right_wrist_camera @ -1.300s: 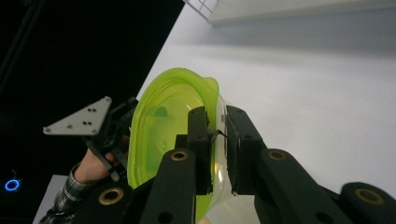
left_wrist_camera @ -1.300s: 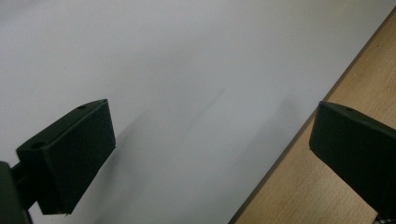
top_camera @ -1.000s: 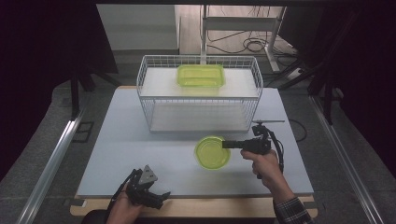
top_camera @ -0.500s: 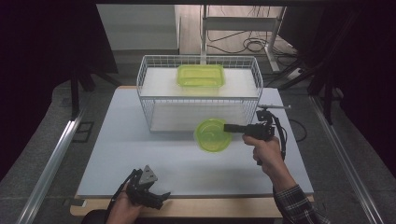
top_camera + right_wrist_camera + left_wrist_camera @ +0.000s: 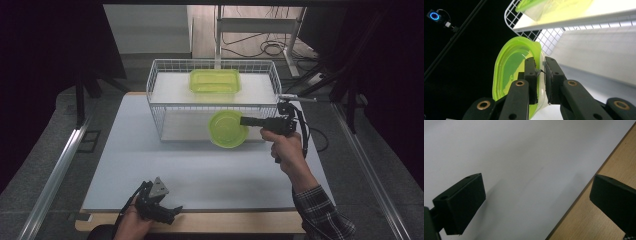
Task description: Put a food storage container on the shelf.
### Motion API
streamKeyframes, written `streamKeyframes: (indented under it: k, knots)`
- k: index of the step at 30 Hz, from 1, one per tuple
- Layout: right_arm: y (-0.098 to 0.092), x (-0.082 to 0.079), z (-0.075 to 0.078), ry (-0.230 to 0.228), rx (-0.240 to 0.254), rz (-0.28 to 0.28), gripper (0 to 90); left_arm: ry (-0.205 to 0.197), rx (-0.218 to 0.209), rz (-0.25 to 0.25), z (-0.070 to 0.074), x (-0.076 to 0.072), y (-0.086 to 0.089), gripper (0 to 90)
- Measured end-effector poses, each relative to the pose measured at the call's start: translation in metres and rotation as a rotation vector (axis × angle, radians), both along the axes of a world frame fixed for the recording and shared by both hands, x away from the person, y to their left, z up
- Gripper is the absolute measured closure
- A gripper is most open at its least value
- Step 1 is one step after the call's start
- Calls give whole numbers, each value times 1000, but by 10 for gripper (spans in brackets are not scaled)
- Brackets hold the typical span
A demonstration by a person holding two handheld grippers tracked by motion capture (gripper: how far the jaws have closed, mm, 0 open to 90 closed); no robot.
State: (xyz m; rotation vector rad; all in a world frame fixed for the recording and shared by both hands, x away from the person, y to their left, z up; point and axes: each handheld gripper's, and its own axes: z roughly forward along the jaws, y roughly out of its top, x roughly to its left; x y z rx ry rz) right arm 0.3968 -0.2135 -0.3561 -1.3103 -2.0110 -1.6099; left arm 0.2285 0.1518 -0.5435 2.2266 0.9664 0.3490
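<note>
A round lime-green plastic bowl hangs above the white table in front of the wire rack's lower level. My right gripper is shut on its right rim. In the right gripper view the two jaws pinch the rim, with the gripper seen from behind and the bowl standing on edge to the left. My left gripper rests at the table's front edge, open. The left gripper view has its jaws wide apart over the bare white top, nothing between them in that gripper.
A white wire rack stands at the back of the table, with a rectangular lime-green container on its upper shelf. The same container appears above the bowl. A wooden strip edges the table front.
My right gripper has lifted the green bowl off the table and carried it back toward the rack. The left gripper has stayed put.
</note>
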Motion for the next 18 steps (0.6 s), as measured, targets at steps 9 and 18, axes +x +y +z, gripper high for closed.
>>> streamKeyframes:
  k: [9,18]
  knots:
    - [13,11,22,-38,-10,-15,807,1,-2,1,0,0,0,1]
    - [22,18,44,-76,-10,-37,807,5,2,0,0,0,0,1]
